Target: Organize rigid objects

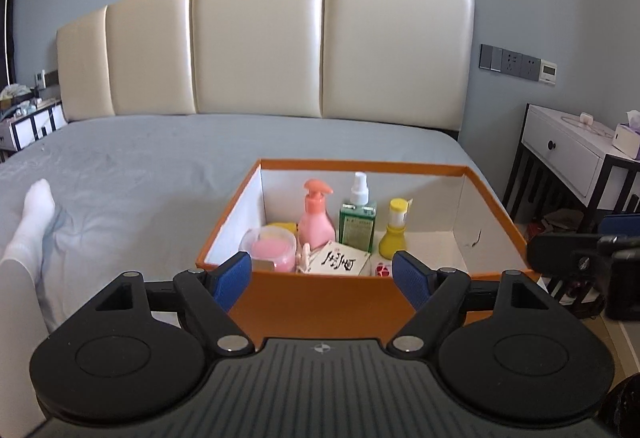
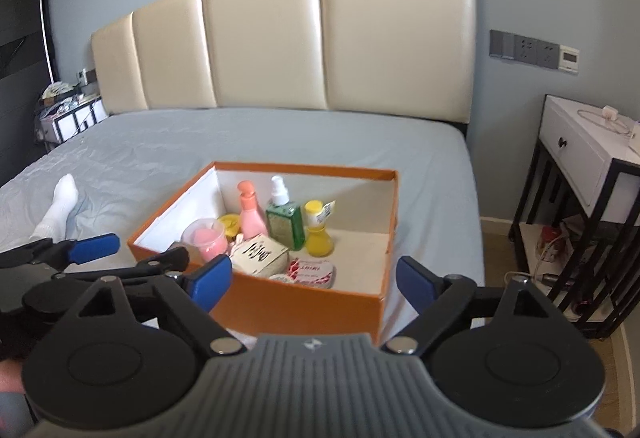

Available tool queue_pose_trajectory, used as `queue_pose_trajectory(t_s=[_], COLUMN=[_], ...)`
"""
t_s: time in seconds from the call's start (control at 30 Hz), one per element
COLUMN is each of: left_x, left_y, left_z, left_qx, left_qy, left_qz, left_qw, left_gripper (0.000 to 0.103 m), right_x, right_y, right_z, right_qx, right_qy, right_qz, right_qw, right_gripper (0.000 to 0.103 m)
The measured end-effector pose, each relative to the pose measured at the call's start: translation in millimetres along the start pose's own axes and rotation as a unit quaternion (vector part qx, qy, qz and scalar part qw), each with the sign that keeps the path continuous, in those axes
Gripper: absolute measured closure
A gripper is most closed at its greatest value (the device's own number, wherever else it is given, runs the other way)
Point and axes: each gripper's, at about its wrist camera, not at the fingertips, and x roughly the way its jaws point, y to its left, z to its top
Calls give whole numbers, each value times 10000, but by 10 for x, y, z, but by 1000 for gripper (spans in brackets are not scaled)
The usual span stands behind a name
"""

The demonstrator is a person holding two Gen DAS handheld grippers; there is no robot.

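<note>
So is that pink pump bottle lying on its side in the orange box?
No, the pink pump bottle stands upright in the orange box, beside the green spray bottle.

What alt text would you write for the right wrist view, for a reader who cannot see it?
An open orange box sits on a grey bed, holding a pink pump bottle, a green spray bottle, a yellow bottle and small containers. The right gripper hovers before it, open and empty, with the left gripper at left.
</note>
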Motion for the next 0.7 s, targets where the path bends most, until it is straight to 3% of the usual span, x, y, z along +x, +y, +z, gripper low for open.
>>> queue_pose_trajectory(t_s=[0.17,0.33,0.7], left_x=[81,137,118], left_y=[81,151,193], left_z=[-107,-179,-173], left_qx=[-144,-225,-280], left_qy=[230,442,469], left_qz=[-59,-75,-52], left_qw=[9996,9987,9985], left_gripper=[9,9,9], right_x=[231,422,520], right_y=[110,126,161], right_z=[-97,-137,-126], right_qx=[-258,-124,-66], right_qy=[292,569,644], right_qz=[-91,-122,-233], right_qw=[9992,9982,9976], right_gripper=[14,14,14])
